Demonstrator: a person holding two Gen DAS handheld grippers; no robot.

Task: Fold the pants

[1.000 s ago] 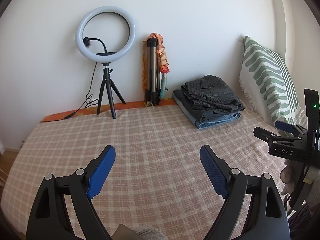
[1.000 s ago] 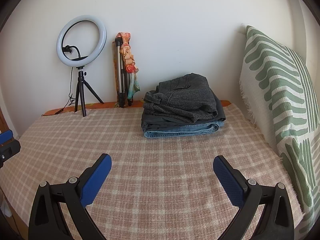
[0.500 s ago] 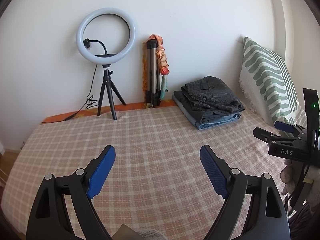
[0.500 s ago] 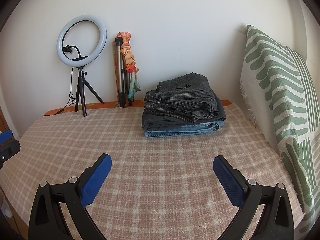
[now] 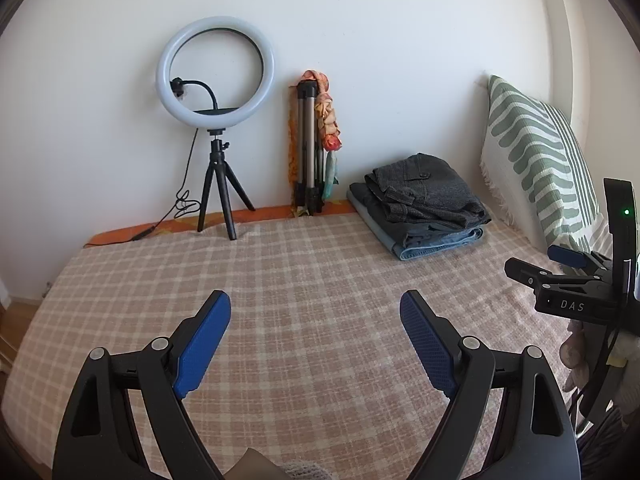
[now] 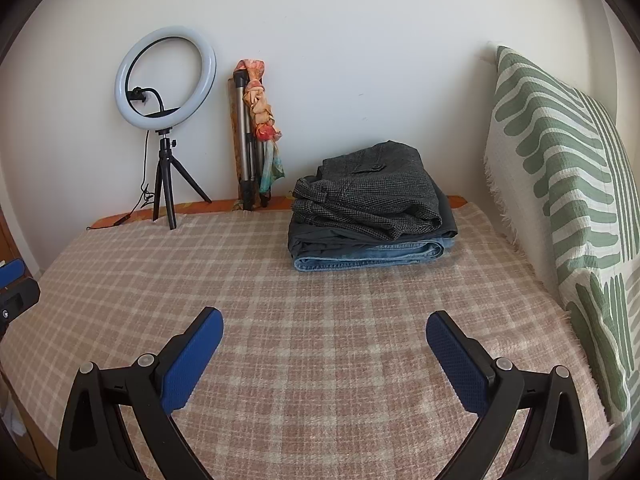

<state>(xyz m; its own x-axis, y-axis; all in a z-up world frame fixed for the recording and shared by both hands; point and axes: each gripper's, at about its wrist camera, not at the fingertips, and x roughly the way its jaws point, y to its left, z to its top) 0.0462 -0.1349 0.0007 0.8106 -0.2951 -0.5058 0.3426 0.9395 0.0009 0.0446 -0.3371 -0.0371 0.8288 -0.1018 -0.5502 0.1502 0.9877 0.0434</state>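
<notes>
While both claws are hanging idle over the bed (image 6: 320, 344), nothing is lying between their pads: the left claw (image 5: 316, 320) is standing with its jaws wide apart over bare checked blanket, and the right claw (image 6: 324, 338) is standing likewise, jaws spread and gripping nothing. The pants (image 6: 372, 210) are sitting as a folded stack at the far end of the bed, near the wall and just beside the striped pillow (image 6: 560, 184); a grey checked pair is resting on top, a dark pair is lying under it, and a blue denim pair is forming the bottom layer. The stack is looking square and settled, with edges roughly aligned, though the top pair is showing some loose bunching at its near left corner. No unfolded garment is showing anywhere on the blanket in either view, so the folding is appearing complete, or else a pause is falling between items; which of the two cannot be told from these views. A scrap of pale fabric is showing at the bottom edge of the left view, too cut off to identify. A ring light (image 5: 216, 76) on its small tripod and a folded tripod (image 5: 308, 148) with a scarf tied to it are standing against the wall, well apart from the stack. If further pants are waiting, they are lying outside both views.
</notes>
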